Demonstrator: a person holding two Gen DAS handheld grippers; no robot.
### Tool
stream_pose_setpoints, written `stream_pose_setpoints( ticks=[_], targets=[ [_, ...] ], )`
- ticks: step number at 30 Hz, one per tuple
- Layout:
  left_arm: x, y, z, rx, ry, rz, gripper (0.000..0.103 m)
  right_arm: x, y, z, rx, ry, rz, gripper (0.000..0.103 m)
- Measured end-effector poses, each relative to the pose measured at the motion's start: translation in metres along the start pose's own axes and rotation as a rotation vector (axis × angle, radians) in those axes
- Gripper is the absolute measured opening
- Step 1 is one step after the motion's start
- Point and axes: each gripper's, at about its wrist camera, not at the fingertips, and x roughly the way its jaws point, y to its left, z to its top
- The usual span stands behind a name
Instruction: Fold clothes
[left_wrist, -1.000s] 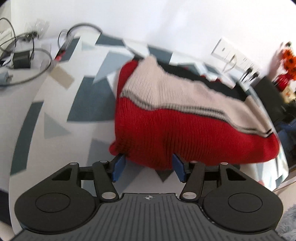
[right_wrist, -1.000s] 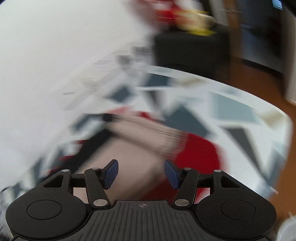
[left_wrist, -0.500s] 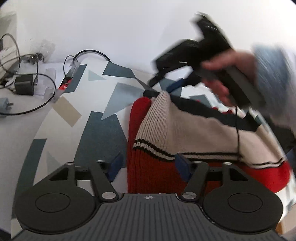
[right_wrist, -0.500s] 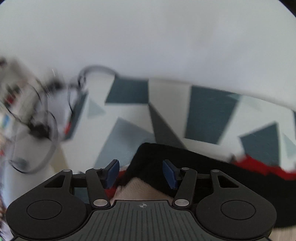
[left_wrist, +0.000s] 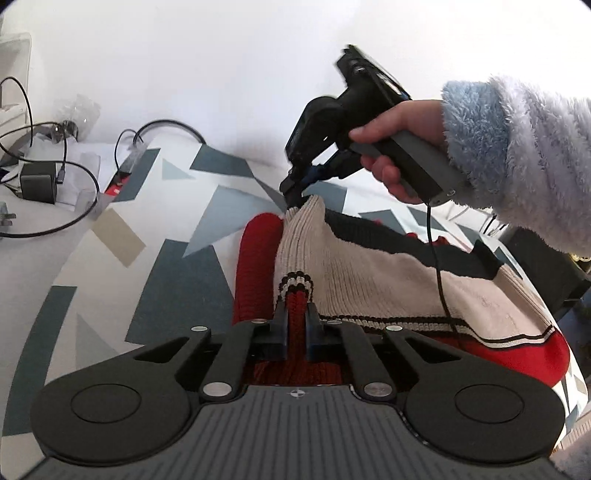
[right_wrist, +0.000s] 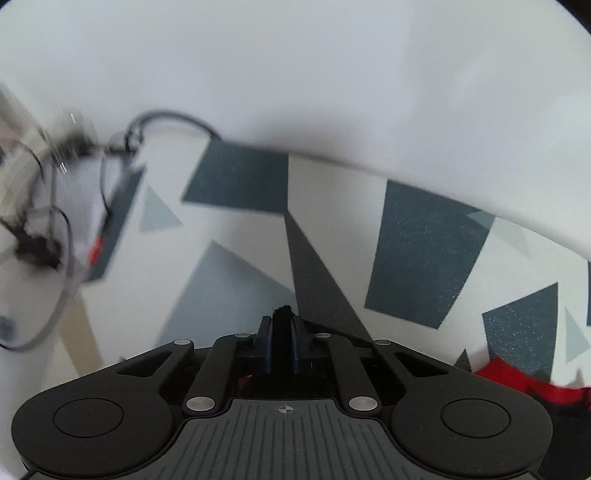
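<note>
A knitted sweater (left_wrist: 373, 273) in red, beige and black lies folded on a table (left_wrist: 122, 236) covered with a white cloth of grey triangles. My left gripper (left_wrist: 296, 310) is shut on the sweater's near left edge, with red ribbed knit pinched between its blue pads. The right gripper (left_wrist: 293, 192), held by a hand (left_wrist: 391, 147) in a fluffy blue sleeve, pinches the far left corner. In the right wrist view, my right gripper (right_wrist: 282, 325) is shut on black knit (right_wrist: 282, 314), and a bit of red sweater (right_wrist: 506, 376) shows at the lower right.
Black cables (left_wrist: 66, 177), a black power adapter (left_wrist: 37, 182) and small loose items lie at the table's far left by the white wall (left_wrist: 221, 66). A black cable (left_wrist: 437, 266) hangs from the right gripper across the sweater. Dark furniture (left_wrist: 546, 258) stands at the right.
The right gripper swung in from the right to the sweater's far left corner and shut on it. My left gripper shut on the near edge, bunching the knit up.
</note>
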Motion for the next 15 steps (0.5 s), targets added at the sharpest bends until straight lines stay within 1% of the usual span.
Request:
stream_pose_setpoints(
  ticks=[3,5,7,8,11,13,15],
  targets=[
    [-0.006,-0.006,-0.005,0.046,-0.019,0.003,0.008,-0.019,-0.018,0.006,0.152,-0.099,0.065,0.008],
    [-0.007,-0.006,-0.007,0.051,-0.013,0.003,0.008,-0.019,-0.027,0.009,0.224,-0.138,0.085,0.007],
    [-0.006,-0.002,-0.008,0.037,-0.011,0.016,0.008,-0.009,-0.029,0.011,0.270,-0.149,0.091,0.007],
    [-0.006,0.001,-0.008,0.029,-0.011,0.023,0.008,-0.002,-0.029,0.012,0.286,-0.151,0.082,0.007],
    [-0.002,0.014,-0.012,-0.037,0.006,0.033,0.007,0.021,-0.027,0.009,0.299,-0.163,0.070,0.007],
    [0.000,0.020,-0.016,-0.073,0.031,0.035,0.008,0.039,-0.026,0.002,0.284,-0.163,0.070,0.008],
    [0.000,0.026,-0.019,-0.108,0.070,0.018,0.010,0.052,-0.025,-0.007,0.269,-0.159,0.076,0.008]
  ],
)
